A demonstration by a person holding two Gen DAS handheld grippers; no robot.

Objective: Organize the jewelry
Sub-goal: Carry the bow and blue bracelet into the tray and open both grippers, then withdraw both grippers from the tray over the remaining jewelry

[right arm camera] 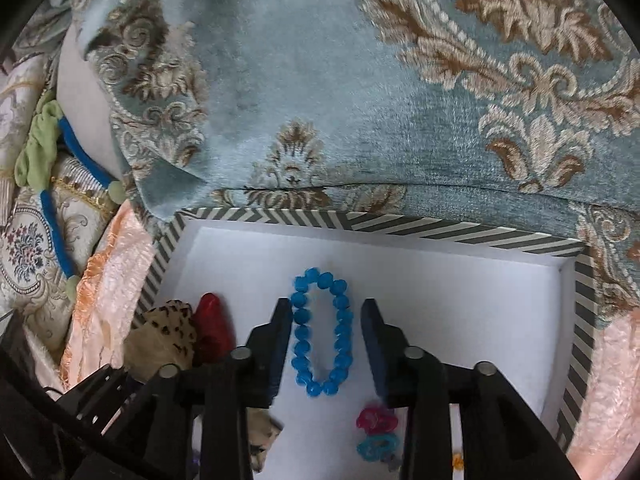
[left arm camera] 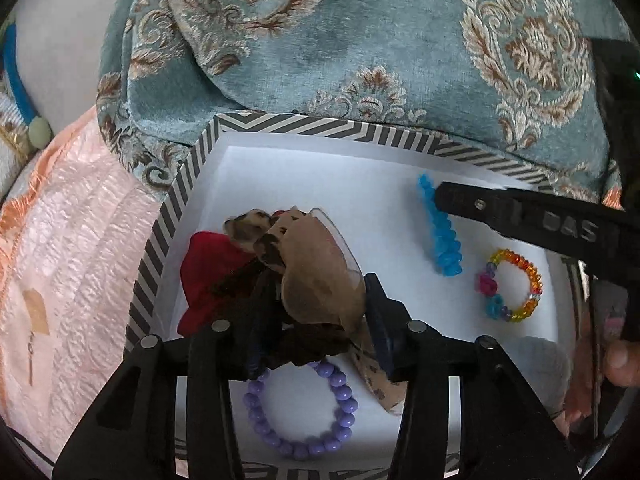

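Note:
A white box with a striped rim (left arm camera: 176, 200) (right arm camera: 440, 232) holds the jewelry. My left gripper (left arm camera: 316, 300) is shut on a tan leopard-print bow scrunchie (left arm camera: 316, 272), just above the box floor beside a red scrunchie (left arm camera: 208, 272). A purple bead bracelet (left arm camera: 300, 408) lies under that gripper. My right gripper (right arm camera: 326, 316) is open, its fingers (right arm camera: 280, 336) on either side of a blue bead bracelet (right arm camera: 324, 332) (left arm camera: 440, 228) lying on the box floor. A multicolour bead bracelet (left arm camera: 510, 284) (right arm camera: 376, 432) lies to the right.
The box sits on peach fabric (left arm camera: 68, 260) against a teal patterned cushion (left arm camera: 340, 40) (right arm camera: 360, 100). A blue and green cord (right arm camera: 60, 184) lies to the left. The red scrunchie (right arm camera: 212, 328) and leopard bow (right arm camera: 168, 336) show at the right view's lower left.

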